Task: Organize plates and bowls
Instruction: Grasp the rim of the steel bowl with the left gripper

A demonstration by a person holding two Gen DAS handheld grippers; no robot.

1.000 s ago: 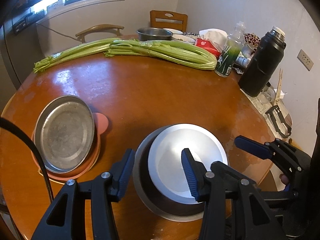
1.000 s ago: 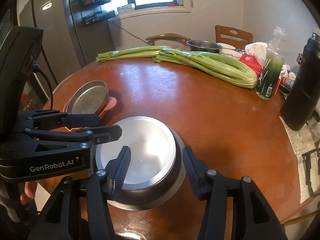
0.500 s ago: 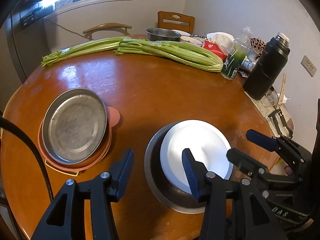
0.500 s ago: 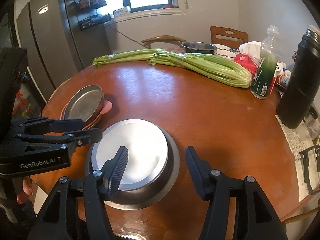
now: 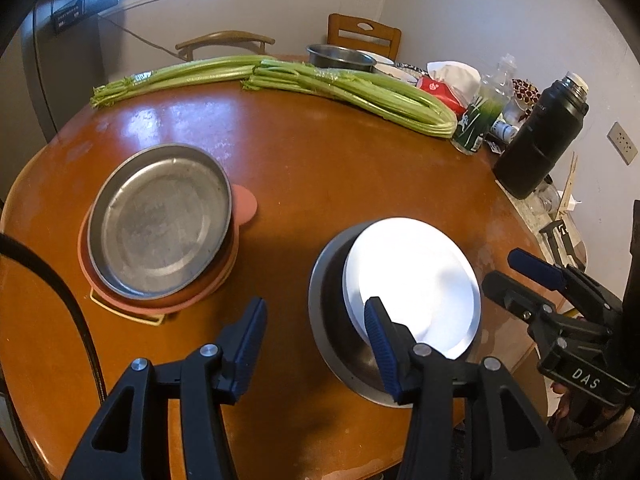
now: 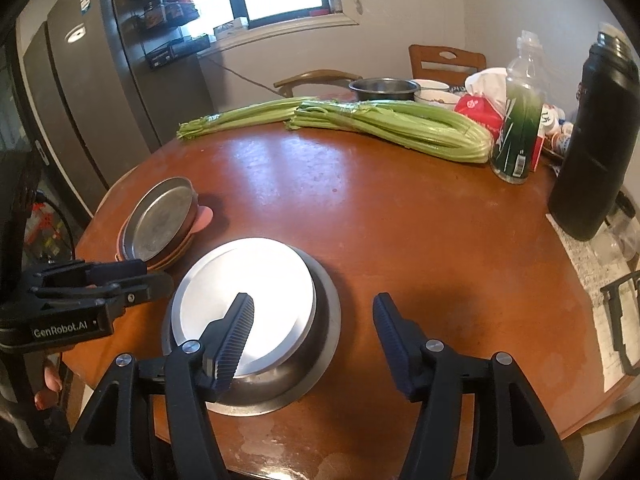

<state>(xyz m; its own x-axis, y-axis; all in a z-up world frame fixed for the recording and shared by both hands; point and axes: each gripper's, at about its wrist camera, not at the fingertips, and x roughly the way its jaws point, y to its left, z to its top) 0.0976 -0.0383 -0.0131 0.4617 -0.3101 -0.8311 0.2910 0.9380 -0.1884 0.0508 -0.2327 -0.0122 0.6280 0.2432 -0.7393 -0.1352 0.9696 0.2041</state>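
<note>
jaws apart (rt opening) over bowl (image 6: 316, 344)

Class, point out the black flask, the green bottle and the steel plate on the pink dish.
black flask (image 6: 592, 136), right wrist view, its body.
green bottle (image 6: 516, 132), right wrist view, its label.
steel plate (image 5: 160, 220), left wrist view, its flat centre.

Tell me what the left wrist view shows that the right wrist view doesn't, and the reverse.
Left wrist only: a wall socket, and the yellow handle under the pink plate.

Right wrist only: the dark fridge and the shelf of jars by the window.

Both: the white plate resting in the steel bowl, the metal plate, celery, the black flask, and both grippers empty: left gripper open, right gripper with jaws opening.
</note>
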